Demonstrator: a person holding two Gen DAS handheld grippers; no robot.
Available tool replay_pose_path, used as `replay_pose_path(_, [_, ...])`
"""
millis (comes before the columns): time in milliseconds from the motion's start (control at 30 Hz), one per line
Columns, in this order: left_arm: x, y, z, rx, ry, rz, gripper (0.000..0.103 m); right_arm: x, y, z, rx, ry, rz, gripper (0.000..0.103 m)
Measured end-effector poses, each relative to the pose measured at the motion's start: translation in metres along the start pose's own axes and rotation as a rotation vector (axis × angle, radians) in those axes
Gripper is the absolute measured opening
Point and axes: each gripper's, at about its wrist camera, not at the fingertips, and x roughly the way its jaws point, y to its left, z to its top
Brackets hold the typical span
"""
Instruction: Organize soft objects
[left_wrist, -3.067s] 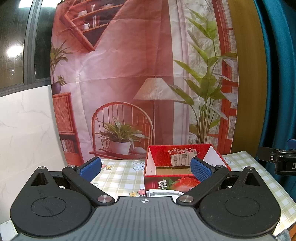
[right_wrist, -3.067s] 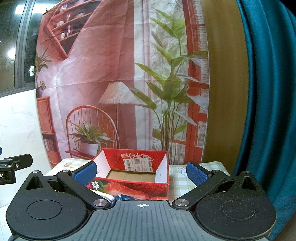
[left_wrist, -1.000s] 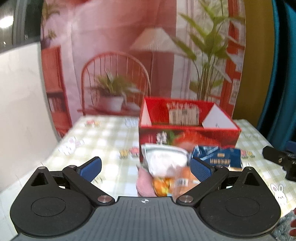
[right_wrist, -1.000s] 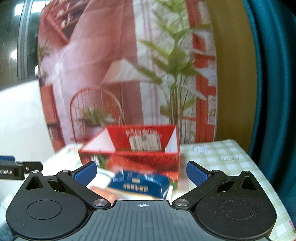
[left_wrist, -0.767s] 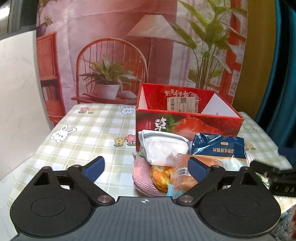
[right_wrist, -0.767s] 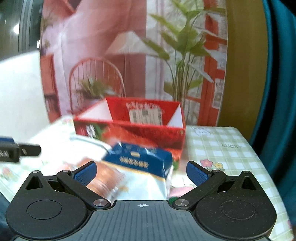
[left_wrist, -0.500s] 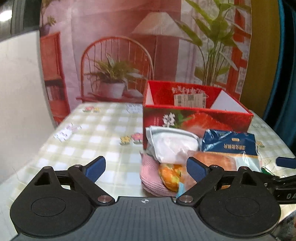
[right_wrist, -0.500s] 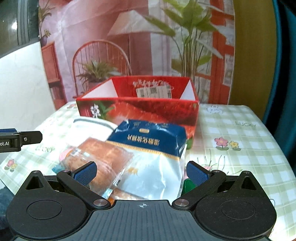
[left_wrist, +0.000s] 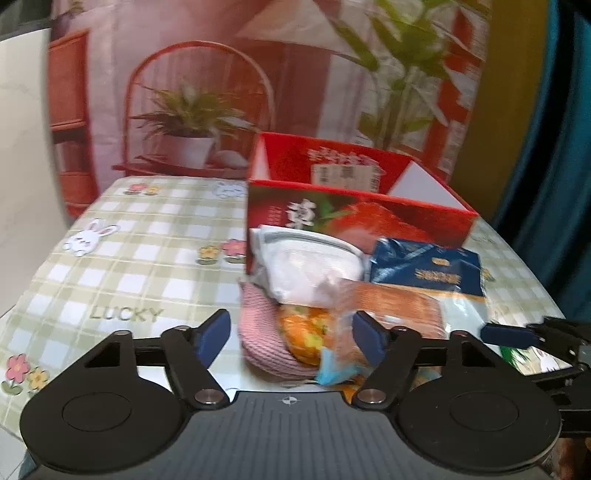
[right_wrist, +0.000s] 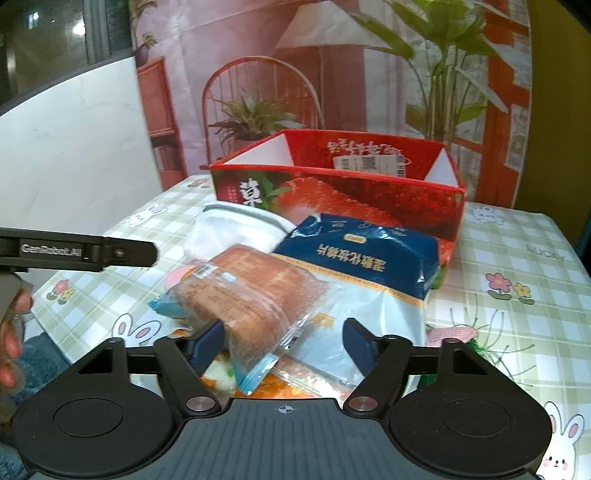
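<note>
A pile of soft goods lies on the checked tablecloth in front of a red strawberry box (left_wrist: 354, 206), which also shows in the right wrist view (right_wrist: 332, 192). The pile holds a wrapped bread loaf (right_wrist: 251, 291), a blue and white bag (right_wrist: 362, 258), a white pouch (left_wrist: 310, 262) and a pink knitted piece (left_wrist: 262, 332). My left gripper (left_wrist: 290, 338) is open, its jaws either side of the pink piece and an orange packet (left_wrist: 303, 332). My right gripper (right_wrist: 282, 345) is open, its jaws around the near end of the bread loaf.
The red box stands open at the table's back, its inside mostly hidden. A printed backdrop (right_wrist: 332, 74) hangs behind the table. A teal curtain (left_wrist: 554, 147) hangs at the right. The other gripper's finger (right_wrist: 74, 253) reaches in from the left in the right wrist view.
Both grippers have dropped and come in close to the pile. Both have narrowed their jaws but stay open. The right gripper now straddles the bread loaf's end.
</note>
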Motion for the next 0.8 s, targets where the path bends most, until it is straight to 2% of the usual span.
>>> replay_pose_path(67, [0.006,-0.003,0.001,0.004,0.019,-0.042,0.068,0.0,0.0,0.0,-0.009,0.002,0.012,0.056])
replay_pose_path(200, [0.022,-0.005,0.004,0.004,0.062,-0.102,0.066,0.002,0.003,0.0,-0.029,0.01,0.019,0.051])
replay_pose_path(333, [0.042,0.0,0.005,-0.07,0.141,-0.185,0.054,0.006,0.006,-0.001,-0.053,0.015,0.021,0.049])
replay_pose_path(433, [0.056,0.002,0.003,-0.126,0.175,-0.24,0.052,0.01,0.005,-0.002,-0.051,0.02,0.03,0.049])
replay_pose_path(800, [0.057,-0.009,-0.001,-0.078,0.168,-0.287,0.052,0.026,0.0,-0.004,-0.019,0.052,0.04,0.049])
